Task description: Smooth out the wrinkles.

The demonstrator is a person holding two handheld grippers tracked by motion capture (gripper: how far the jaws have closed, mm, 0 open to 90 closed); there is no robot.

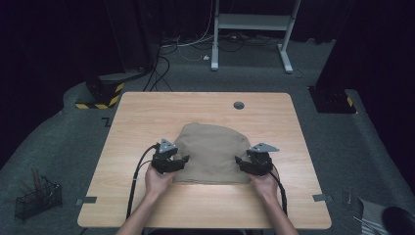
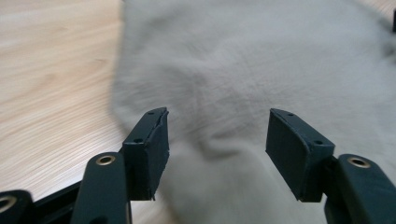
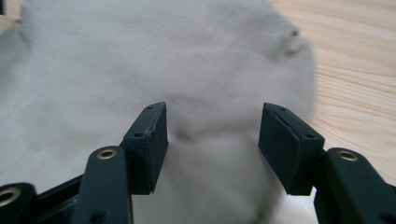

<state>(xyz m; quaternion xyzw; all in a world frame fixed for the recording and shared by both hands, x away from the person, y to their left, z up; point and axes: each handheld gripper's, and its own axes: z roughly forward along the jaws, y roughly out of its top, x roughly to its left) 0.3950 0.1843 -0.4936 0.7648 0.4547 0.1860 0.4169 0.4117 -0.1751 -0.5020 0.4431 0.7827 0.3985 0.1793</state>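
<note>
Flanking plain tan cloth, both claws open, unlabelled

Dim room: grey carpet floor, black curtains, white metal frame upper centre, light wooden table mid-frame.

The cloth is soft, tan and matt, with little wrinkles. The table is light wood with fine grain lines, smooth and a bit shiny. Each claw, left claw and right claw, looks like dull black plastic with small brass-coloured rivets.
</note>
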